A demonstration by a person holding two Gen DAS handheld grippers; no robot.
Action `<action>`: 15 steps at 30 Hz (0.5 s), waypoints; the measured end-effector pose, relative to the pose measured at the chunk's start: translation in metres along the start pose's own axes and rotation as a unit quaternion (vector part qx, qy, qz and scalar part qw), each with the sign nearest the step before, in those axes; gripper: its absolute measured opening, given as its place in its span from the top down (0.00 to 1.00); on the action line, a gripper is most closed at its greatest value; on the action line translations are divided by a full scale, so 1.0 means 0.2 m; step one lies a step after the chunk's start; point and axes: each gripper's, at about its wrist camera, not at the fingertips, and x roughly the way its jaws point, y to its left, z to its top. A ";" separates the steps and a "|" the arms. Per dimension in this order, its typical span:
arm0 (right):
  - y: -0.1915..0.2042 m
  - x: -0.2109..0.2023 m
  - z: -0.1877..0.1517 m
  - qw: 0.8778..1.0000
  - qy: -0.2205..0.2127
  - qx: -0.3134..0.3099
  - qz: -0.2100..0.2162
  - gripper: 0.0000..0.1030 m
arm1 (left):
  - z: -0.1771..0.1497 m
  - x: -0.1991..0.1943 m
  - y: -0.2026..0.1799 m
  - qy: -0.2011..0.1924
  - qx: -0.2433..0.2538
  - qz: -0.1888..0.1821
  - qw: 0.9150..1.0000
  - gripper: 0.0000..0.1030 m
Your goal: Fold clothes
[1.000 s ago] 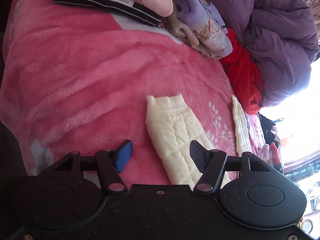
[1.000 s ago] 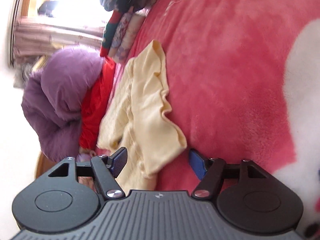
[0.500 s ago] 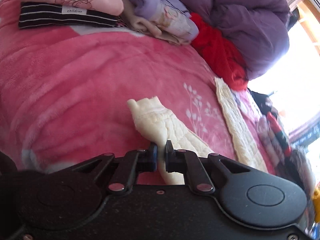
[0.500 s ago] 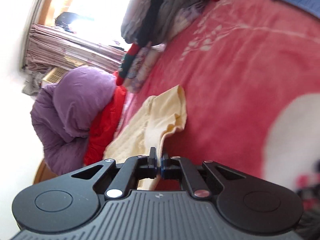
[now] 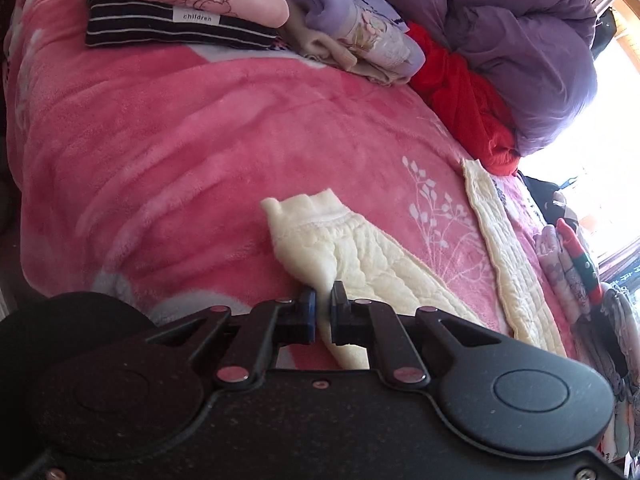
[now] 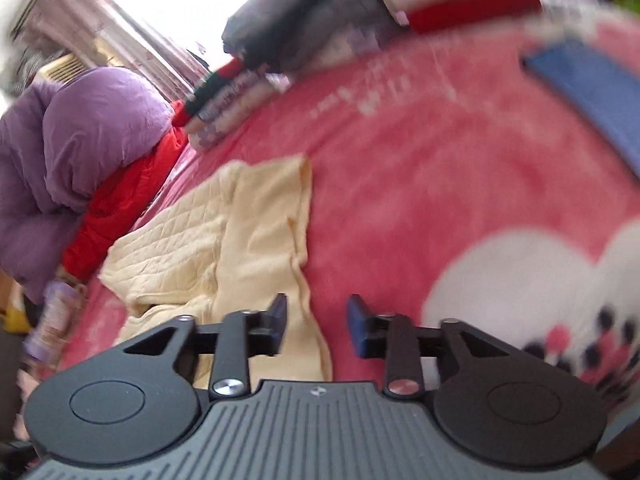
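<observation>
Cream quilted garment (image 5: pixel 384 264) lies spread on the pink fleece bed (image 5: pixel 180 152), low and centre in the left wrist view — it looks like small padded trousers, one leg running to 5 o'clock, a second strip (image 5: pixel 508 248) off at 3 o'clock. Your left gripper (image 5: pixel 322 312) has its jaws pressed onto a pinch of the cuffed leg, just behind the ribbed cuff at 12 o'clock of the tips. Your right gripper (image 6: pixel 317 322) has its jaws spread, nothing between them; the garment's edge (image 6: pixel 256 216) passes under the left pad and the bare bed shows in the gap. That view is motion-blurred, so contact there can't be judged.

Step in hand, my read: lift the cuffed leg and lay it over the other. Do it well:
- Keep the left pinch firm; padded cloth is thick and can slide out.
- Lift only enough to clear the fleece — it looks grabby and will drag the layer below.
- Get the right jaws onto the hem at about 11 o'clock of them before carrying, so both ends travel together.
- Land edge on edge, then release.

Folded stacks (image 5: pixel 180 8) at 11 o'clock and the purple duvet (image 5: pixel 520 40) at 1 o'clock — stay clear.
</observation>
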 end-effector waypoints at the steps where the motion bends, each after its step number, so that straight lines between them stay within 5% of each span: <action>1: 0.06 -0.02 0.00 0.999 -0.016 -0.038 -0.001 0.64 | 0.00 0.01 0.00 0.008 0.008 -0.005 1.000 0.95; 5: 0.30 -0.03 -0.08 0.981 -0.045 -0.186 0.024 0.65 | 0.03 -0.03 0.02 -0.001 -0.007 0.015 1.000 0.81; 8: 0.48 0.04 -0.13 0.960 -0.041 -0.274 0.044 0.72 | 0.05 -0.13 -0.03 -0.059 0.020 0.049 0.997 0.78; 10: 0.55 0.12 -0.14 0.953 -0.025 -0.296 0.052 0.77 | 0.06 -0.17 -0.08 -0.081 0.051 0.033 0.995 0.78; 13: 0.61 0.30 -0.19 0.948 0.057 -0.308 0.051 0.77 | 0.02 -0.13 -0.14 -0.064 0.096 0.003 0.993 0.78; 15: 0.59 0.36 -0.25 0.945 0.076 -0.314 0.048 0.76 | -0.04 -0.01 -0.16 -0.017 0.128 0.007 0.992 0.64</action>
